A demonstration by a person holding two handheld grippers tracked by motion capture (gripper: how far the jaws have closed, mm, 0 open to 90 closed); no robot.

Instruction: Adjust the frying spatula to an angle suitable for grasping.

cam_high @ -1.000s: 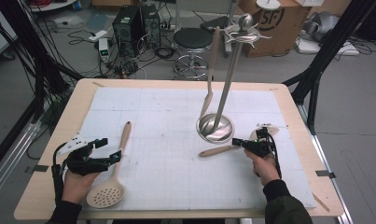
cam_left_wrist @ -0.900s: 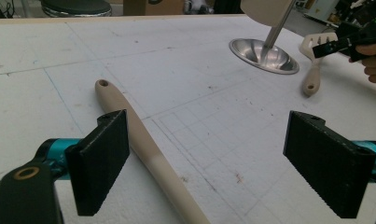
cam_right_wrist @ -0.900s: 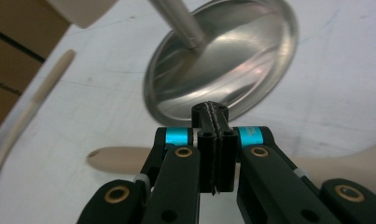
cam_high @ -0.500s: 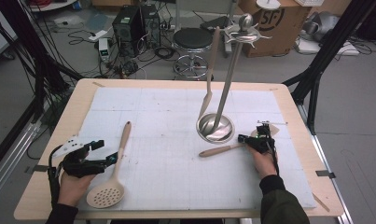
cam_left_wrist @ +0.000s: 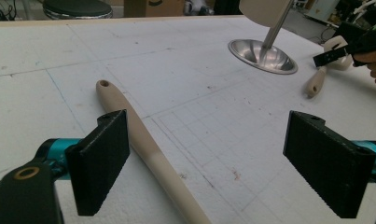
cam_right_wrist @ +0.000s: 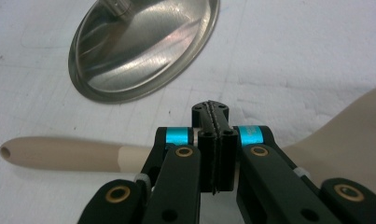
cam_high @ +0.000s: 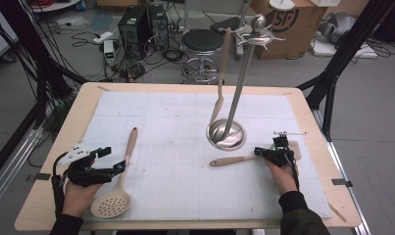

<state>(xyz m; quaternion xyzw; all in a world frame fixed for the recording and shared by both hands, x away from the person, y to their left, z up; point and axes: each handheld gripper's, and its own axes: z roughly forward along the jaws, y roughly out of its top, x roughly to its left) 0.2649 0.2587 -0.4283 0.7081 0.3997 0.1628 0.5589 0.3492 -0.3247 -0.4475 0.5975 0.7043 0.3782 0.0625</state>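
A beige skimmer (cam_high: 111,203) lies at the front left, its handle (cam_left_wrist: 143,144) pointing away from me. My left gripper (cam_high: 114,159) stands open just left of that handle, jaws wide in the left gripper view (cam_left_wrist: 223,163), the handle near its left pad and untouched. A beige spatula (cam_high: 232,160) lies at the right, in front of the metal stand's round base (cam_high: 227,134). My right gripper (cam_high: 259,152) hovers over the spatula's neck. Its pads (cam_right_wrist: 213,116) are pressed together with nothing between them, and the handle (cam_right_wrist: 59,153) passes underneath.
The stand's pole rises from the base to hooks at the top, and a beige utensil (cam_high: 223,63) hangs from one. A white gridded mat (cam_high: 175,112) covers the wooden table. A stool and cables lie beyond the far edge.
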